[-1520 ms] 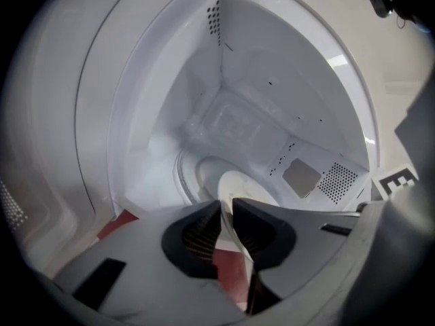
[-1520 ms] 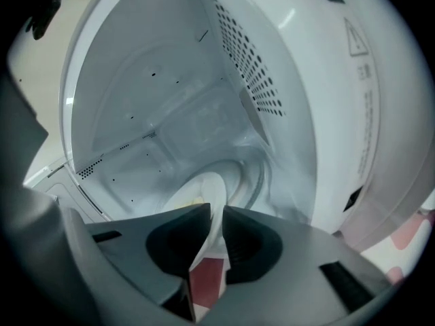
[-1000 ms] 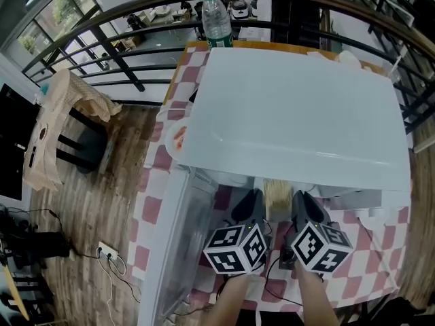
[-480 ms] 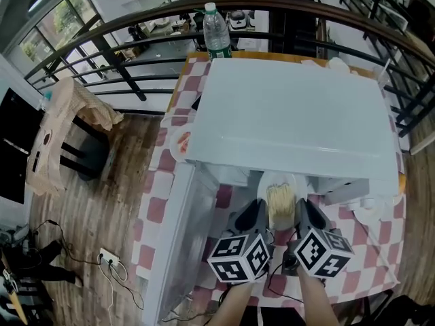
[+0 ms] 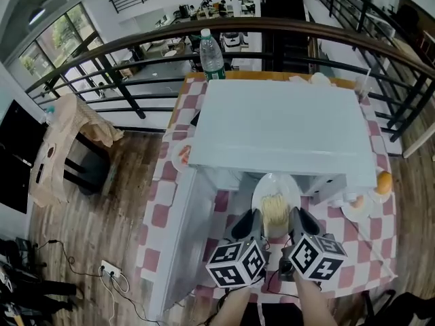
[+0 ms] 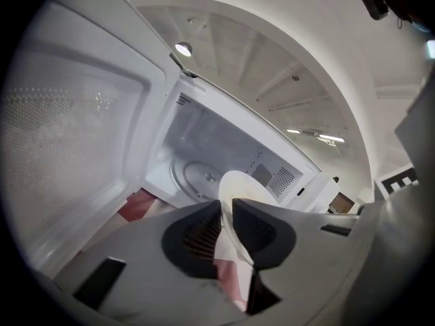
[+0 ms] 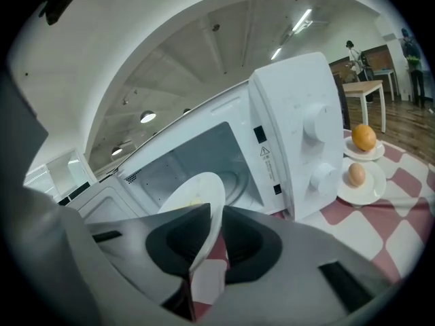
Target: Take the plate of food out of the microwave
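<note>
**Plate's basically out of the microwave**

Both grippers are clamped on the plate (image 5: 275,190) rim: left gripper (image 5: 247,223) jaws at roughly 8 o'clock, right gripper (image 5: 300,221) jaws at 4. The plate hangs at the microwave's (image 5: 282,124) 6 o'clock, just outside the mouth, above the desk (image 5: 370,243). Looks like the pull-out step. Next, I'd guess: hold it level, clear the open door (image 5: 178,240), and set it down.

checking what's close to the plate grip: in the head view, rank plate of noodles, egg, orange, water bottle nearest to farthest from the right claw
1. plate of noodles, clamped in the right claw itself
2. egg, on a saucer to its right
3. orange, farther right, past the egg
4. water bottle, beyond the microwave at the far end
</note>
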{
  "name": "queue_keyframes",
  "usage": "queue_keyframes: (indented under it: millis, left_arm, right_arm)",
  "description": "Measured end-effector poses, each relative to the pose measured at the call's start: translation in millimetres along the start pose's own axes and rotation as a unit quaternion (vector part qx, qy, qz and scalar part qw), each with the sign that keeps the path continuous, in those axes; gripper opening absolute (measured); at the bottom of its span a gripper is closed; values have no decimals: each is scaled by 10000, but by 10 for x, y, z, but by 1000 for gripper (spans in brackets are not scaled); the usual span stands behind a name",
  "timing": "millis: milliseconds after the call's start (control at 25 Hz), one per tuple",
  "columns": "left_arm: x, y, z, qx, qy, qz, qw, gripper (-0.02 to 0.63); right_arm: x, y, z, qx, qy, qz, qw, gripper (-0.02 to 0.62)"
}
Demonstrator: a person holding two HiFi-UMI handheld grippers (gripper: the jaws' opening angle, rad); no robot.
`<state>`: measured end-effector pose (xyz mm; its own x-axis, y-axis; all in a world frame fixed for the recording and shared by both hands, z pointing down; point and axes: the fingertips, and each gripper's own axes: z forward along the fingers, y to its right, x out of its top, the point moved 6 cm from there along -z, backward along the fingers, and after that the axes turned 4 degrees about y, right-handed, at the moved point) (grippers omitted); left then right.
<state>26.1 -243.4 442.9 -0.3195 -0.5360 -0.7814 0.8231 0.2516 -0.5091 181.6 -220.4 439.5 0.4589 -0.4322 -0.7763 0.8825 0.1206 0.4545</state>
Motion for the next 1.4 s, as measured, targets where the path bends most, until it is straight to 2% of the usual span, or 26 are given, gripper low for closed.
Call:
queue_keyframes:
  millis: [560,1400]
  left_arm:
    - [-18,145,-242,-31,-14,83,10000,61]
    - [-62,150,-175,-67,-109,66,9999,58]
  right_arm:
    - [-13,-7,-257,30,39,58,10000,60]
    - [-69,81,-220,-69,-65,199,9998,61]
